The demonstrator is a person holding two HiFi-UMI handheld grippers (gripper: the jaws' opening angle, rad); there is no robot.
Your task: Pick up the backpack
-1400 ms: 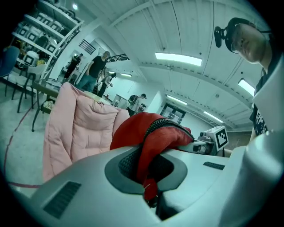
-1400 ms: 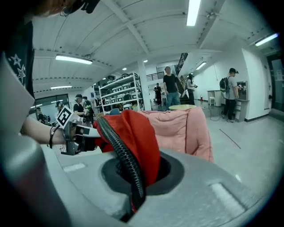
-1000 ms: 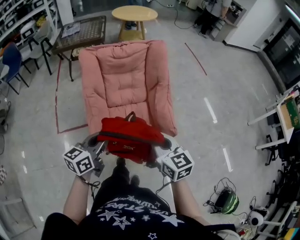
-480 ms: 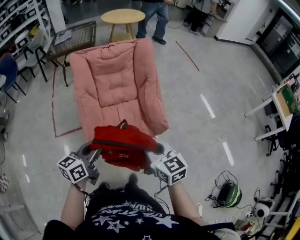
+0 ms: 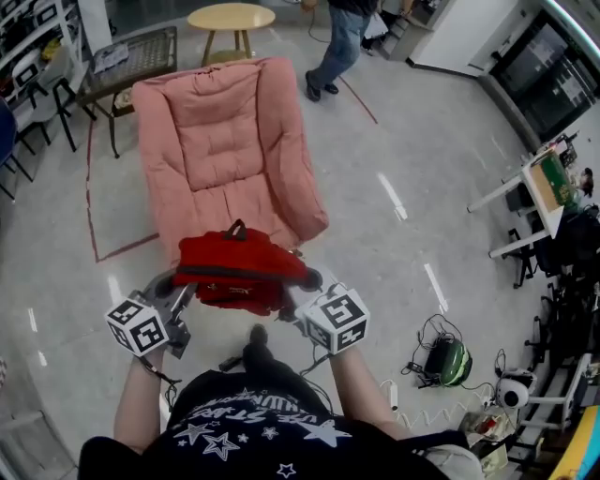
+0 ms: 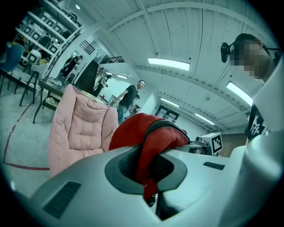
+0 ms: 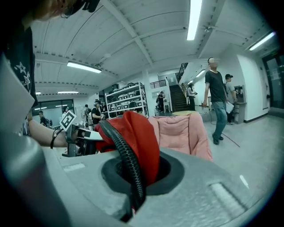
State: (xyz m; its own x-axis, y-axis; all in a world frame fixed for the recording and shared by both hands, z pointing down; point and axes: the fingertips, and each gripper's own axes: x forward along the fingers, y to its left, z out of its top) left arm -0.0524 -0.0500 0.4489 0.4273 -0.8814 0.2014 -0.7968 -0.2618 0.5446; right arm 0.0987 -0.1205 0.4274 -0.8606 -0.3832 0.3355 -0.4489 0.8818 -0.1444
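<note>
The red backpack (image 5: 239, 272) hangs in the air between my two grippers, just in front of the pink armchair (image 5: 220, 141) and off its seat. My left gripper (image 5: 175, 298) is shut on the bag's left edge; in the left gripper view red fabric and a black zipper strip (image 6: 146, 137) are pinched between the jaws (image 6: 148, 179). My right gripper (image 5: 298, 298) is shut on the bag's right edge; the right gripper view shows red cloth with black piping (image 7: 137, 137) clamped in the jaws (image 7: 133, 186). The bag's top handle stands up at the back.
Behind the armchair stand a round wooden table (image 5: 230, 17) and a dark low table (image 5: 131, 56). A person (image 5: 342, 37) walks at the back. Cables and a green device (image 5: 445, 361) lie on the floor at the right; white tables (image 5: 525, 202) stand further right.
Both grippers and the backpack have drawn back from the armchair, which now sits farther up the view. A person has walked across behind the chair.
</note>
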